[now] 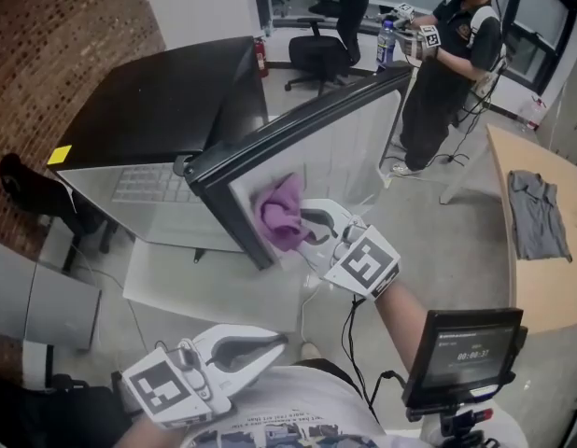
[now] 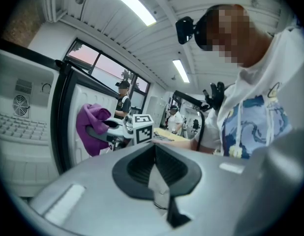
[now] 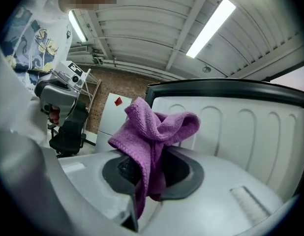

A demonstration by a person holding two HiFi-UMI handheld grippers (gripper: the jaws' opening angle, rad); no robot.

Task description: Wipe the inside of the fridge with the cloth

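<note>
Right tool (image 1: pixel 305 224) clamped on purple cloth (image 1: pixel 281 213), bunched end leading, at white inner liner of open fridge door (image 1: pixel 354 143), seemingly to wipe. Left tool (image 1: pixel 270 343) jaws together, empty, parked low out of way.

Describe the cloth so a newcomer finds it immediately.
Start at the black fridge with its door swung open. By the door's white inner side, the right gripper pinches the cloth. Crumpled and purple, it stands out from the white and black around it.
</note>
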